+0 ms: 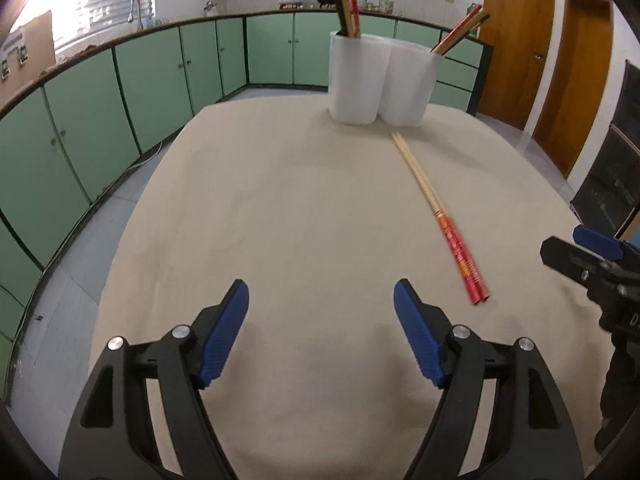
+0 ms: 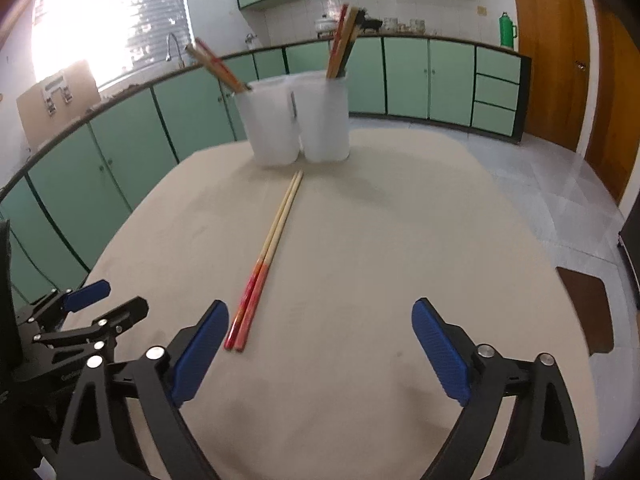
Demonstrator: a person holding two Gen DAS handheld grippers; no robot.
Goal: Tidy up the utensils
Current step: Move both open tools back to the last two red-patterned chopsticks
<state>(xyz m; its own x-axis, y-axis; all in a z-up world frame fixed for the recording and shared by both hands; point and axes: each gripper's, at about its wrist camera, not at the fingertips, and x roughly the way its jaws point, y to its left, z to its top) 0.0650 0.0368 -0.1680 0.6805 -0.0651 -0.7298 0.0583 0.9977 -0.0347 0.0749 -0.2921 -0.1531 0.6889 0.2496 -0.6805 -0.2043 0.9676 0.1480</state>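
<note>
A: Nearest items first. What stood closest?

B: Item one, left gripper [image 1: 321, 296]: blue-padded fingers spread wide, nothing between them, over bare cloth at the near end of the table [image 1: 280, 208]. Item two, right gripper [image 2: 320, 316]: fingers likewise spread, nothing pinched. Its left pad [image 2: 200, 350] stood just beside the red ends of the loose chopsticks, apart from them as far as could be told.

A: And the loose pair itself?

B: Item three, pair of chopsticks [image 2: 269, 258]: two sticks lying side by side and touching on the beige cloth, red-and-orange patterned handles toward the grippers, plain pale tips toward the holders. The pair lay outside both sets of fingers, to the right of the left gripper and at the left edge of the right one.

A: Beyond that?

B: Item four, two white holders [image 2: 298, 120]: upright, set against each other at the far end of the table, just past the chopstick tips. In the right wrist view, the left holder held leaning chopsticks [image 2: 218, 66] with red handles; the right holder held a steeper bunch [image 2: 344, 40], red, tan and dark. Exact count could not be told.

A: Farthest?

B: Item five, green cabinets [image 2: 404, 76] under a dark counter; a tap [image 2: 173, 46] below a bright window; wooden doors [image 2: 550, 52] at the right.
</note>
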